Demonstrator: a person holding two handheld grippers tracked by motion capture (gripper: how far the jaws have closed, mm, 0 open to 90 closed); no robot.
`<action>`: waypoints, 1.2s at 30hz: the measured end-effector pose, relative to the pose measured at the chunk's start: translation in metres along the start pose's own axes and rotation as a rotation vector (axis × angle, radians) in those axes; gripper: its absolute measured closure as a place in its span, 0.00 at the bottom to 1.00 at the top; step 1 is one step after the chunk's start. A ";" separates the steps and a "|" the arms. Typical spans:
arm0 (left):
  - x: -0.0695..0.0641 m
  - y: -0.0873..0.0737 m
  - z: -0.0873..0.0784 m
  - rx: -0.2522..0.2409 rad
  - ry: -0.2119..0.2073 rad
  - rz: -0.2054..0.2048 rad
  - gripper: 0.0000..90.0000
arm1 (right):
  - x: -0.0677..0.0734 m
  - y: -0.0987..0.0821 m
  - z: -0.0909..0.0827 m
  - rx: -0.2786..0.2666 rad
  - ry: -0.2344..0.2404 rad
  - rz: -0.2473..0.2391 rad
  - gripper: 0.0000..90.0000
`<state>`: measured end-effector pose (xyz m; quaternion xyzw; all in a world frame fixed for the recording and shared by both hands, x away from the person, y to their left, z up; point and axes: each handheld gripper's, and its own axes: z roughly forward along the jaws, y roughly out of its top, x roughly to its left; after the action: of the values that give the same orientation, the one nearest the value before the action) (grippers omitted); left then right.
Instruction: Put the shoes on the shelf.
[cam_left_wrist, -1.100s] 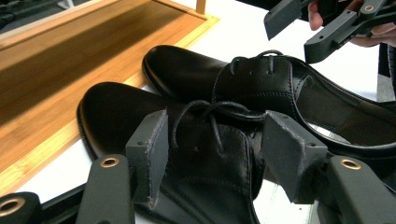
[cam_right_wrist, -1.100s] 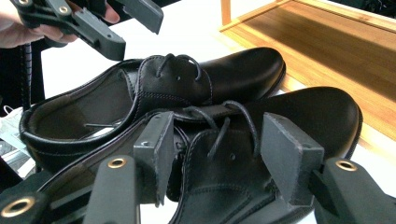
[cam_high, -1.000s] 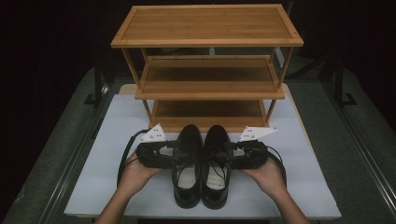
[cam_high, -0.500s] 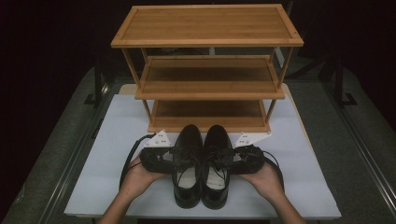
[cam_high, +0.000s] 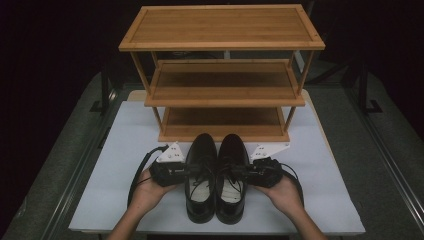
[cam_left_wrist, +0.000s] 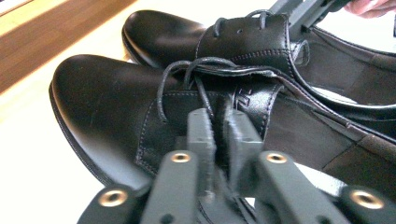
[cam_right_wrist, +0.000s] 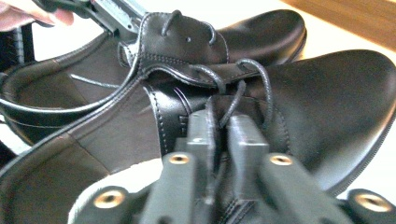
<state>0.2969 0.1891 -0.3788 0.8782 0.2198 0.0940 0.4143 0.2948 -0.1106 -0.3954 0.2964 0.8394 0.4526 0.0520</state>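
Two black leather lace-up shoes stand side by side on the white mat (cam_high: 120, 150), toes toward the rack. My left gripper (cam_high: 192, 170) comes in from the left, and its jaws (cam_left_wrist: 219, 123) are shut on the laced flap of the left shoe (cam_high: 201, 150) (cam_left_wrist: 102, 102). From the right, my right gripper (cam_high: 239, 171) (cam_right_wrist: 220, 123) is pinched the same way on the lace flap of the right shoe (cam_high: 233, 150) (cam_right_wrist: 336, 93). Each gripper view shows the other shoe behind, right shoe (cam_left_wrist: 159, 32) and left shoe (cam_right_wrist: 266, 28).
A wooden three-tier shoe rack (cam_high: 222, 25) stands just beyond the toes; its bottom shelf (cam_high: 222, 120) is bare. The mat has free room to either side of the shoes. Dark grey table surface (cam_high: 380, 165) surrounds the mat.
Both hands and grippers have shifted slightly toward the person and settled lower against the shoes' sides. The shoes have not visibly moved.
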 end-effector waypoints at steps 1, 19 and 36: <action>-0.001 0.000 0.000 0.001 0.007 0.006 0.95 | 0.001 0.000 0.000 0.004 -0.010 -0.005 0.94; 0.001 0.001 -0.022 -0.068 0.154 -0.028 0.97 | -0.004 0.003 -0.019 -0.064 -0.134 0.009 0.97; 0.032 0.020 -0.020 -0.118 0.196 -0.057 0.97 | -0.035 0.024 -0.027 -0.107 -0.172 0.029 0.97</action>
<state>0.3246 0.2067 -0.3508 0.8324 0.2780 0.1804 0.4442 0.3246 -0.1394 -0.3666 0.3431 0.8021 0.4704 0.1330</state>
